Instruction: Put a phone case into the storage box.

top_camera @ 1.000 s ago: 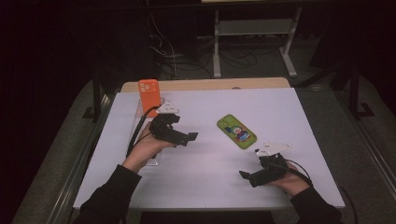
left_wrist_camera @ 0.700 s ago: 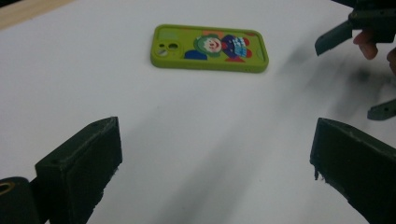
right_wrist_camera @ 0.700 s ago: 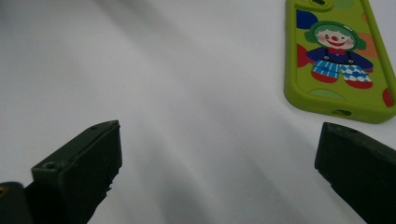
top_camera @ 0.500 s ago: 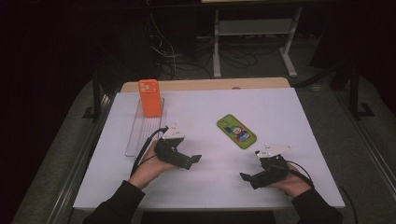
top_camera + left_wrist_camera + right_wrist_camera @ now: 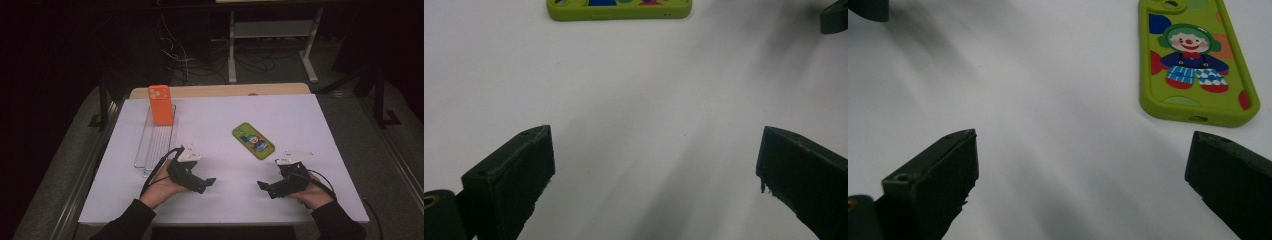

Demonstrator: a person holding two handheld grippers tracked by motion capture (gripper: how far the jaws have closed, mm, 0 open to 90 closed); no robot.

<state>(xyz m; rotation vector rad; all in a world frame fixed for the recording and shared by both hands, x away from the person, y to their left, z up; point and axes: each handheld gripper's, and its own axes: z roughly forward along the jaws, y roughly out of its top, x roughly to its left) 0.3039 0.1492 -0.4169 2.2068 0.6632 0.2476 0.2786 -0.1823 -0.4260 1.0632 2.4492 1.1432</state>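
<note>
An orange phone case stands upright at the far end of a clear slotted rack. A green phone case printed with a clown lies flat on the white table, also at the top of the left gripper view and at the right of the right gripper view. My left gripper rests low near the front edge, pointing right; its jaws are open over bare table. My right gripper faces it, open, with nothing between its jaws.
The table's front edge lies just under both hands. A wooden strip runs along the back edge. Beyond it are a metal stand and cables on the dark floor. The right gripper's tip shows far off in the left gripper view.
My left hand has come down and back from beside the rack to the table's front, still open. The orange case stays in the rack. The right hand has kept still.
</note>
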